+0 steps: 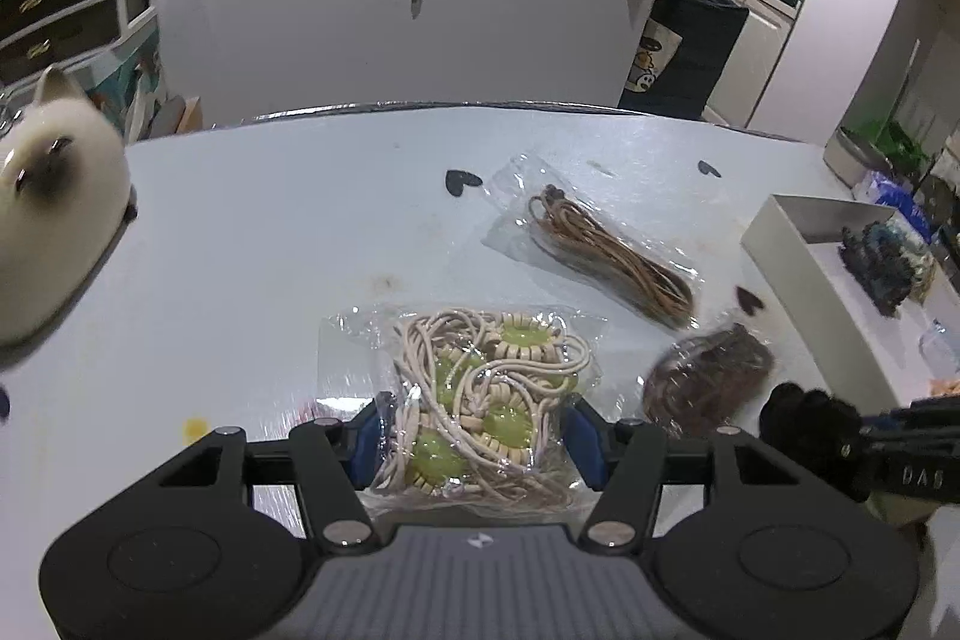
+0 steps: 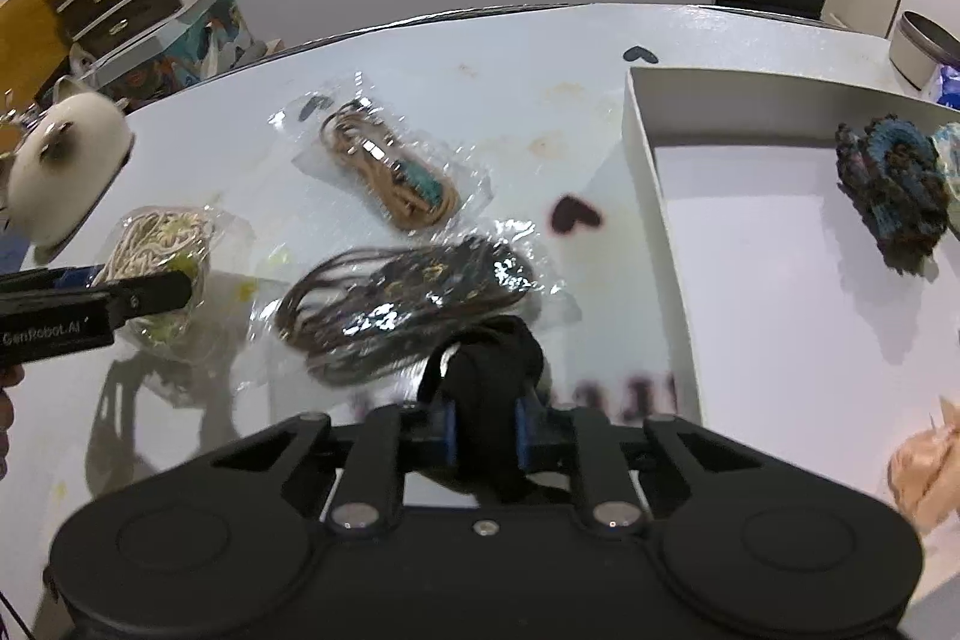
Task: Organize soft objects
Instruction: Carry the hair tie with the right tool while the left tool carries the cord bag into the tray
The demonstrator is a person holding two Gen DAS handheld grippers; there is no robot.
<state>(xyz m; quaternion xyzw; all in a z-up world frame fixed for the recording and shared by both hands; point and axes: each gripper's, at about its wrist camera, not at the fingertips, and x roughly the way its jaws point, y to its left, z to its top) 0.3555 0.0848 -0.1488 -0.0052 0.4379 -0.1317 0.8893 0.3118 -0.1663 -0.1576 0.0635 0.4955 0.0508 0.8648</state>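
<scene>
Your left tongs (image 1: 474,436), marked "GenRobot.AI", grasp the clear crinkly bag of cream cords with green beads (image 1: 480,394) near on the glossy tabletop (image 1: 252,244); your right tongs (image 2: 485,430) are clenched on a soft black cloth bundle (image 2: 495,370).

— From my right camera, what's where on the worktop (image 2: 420,58)?

— The open box (image 2: 654,196) sits at the right, with a knitted piece (image 2: 894,190) in its far corner. Left of the box lie three bagged cord bundles: one farther back (image 2: 384,172), one nearer me (image 2: 408,304), one at far left (image 2: 162,244). The cat figurine (image 2: 66,166) stands at the left edge.

— And my left camera?

— The beaded cord bag (image 1: 480,400) lies nearest, another bag (image 1: 606,250) behind it to the right, the box (image 1: 798,280) beyond at the right.
</scene>
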